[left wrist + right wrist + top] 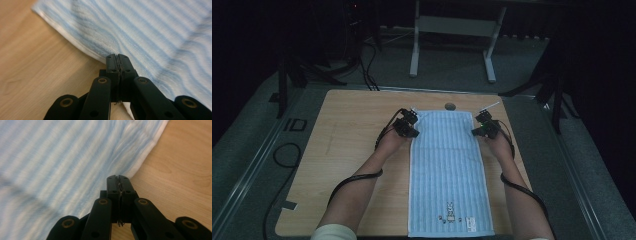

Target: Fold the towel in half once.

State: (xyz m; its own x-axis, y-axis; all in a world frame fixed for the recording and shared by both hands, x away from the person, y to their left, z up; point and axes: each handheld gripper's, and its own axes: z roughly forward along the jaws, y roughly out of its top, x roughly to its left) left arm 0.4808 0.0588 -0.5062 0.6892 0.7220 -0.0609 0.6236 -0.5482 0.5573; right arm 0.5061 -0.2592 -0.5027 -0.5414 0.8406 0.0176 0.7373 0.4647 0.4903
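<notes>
A light blue striped towel point(449, 170) lies flat and lengthwise on the wooden table point(347, 125), with a small embroidered motif near its front end. My left gripper point(415, 133) sits at the towel's left edge near the far corner. In the left gripper view its jaws point(117, 56) are closed together on the towel's white hem point(82, 47), and the cloth point(150, 30) puckers toward them. My right gripper point(475, 132) mirrors it at the right edge. In the right gripper view the jaws point(117, 177) pinch the hem, and the fabric point(62, 157) wrinkles toward them.
A round grommet hole point(450, 106) lies in the table just beyond the towel's far end. Bare wood point(337, 165) flanks the towel on both sides. Behind the table are a white-legged desk point(414, 50), dark stands and cables point(367, 65) on the floor.
</notes>
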